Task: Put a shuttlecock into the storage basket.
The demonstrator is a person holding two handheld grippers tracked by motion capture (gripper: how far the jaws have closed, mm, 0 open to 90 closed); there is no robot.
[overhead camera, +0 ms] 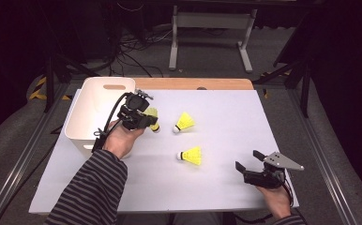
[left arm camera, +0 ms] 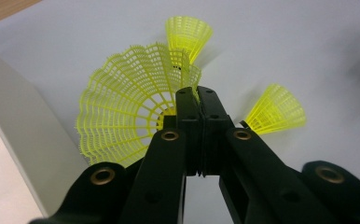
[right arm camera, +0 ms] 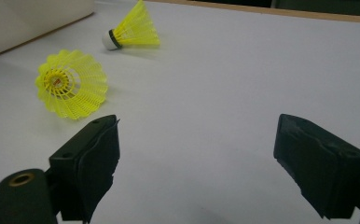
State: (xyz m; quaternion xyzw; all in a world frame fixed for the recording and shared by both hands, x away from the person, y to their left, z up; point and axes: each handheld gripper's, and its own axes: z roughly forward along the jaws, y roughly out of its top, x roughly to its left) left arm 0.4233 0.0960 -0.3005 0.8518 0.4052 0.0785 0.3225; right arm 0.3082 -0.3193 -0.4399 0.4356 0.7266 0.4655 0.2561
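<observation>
A white surface [overhead camera: 226, 187] sits in a dark room, and the left gripper [overhead camera: 147, 121] is clenched on the skirt of a yellow plastic mesh shuttlecock [left arm camera: 131, 107], beside the white plastic bin [overhead camera: 87, 110] at the far left, likely its destination. Two more yellow shuttlecocks [overhead camera: 185, 122] lie mid-surface with open room around; the right gripper [right arm camera: 192, 158] waits released near the right edge.

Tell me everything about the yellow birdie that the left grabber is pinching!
The pinched shuttlecock is bright yellow, with a flared skirt of lacy plastic-looking mesh and a scalloped rim. The left gripper is shut on the skirt's edge. In the high view it sits beside the white bin. Its tip faces away, hidden.
</observation>
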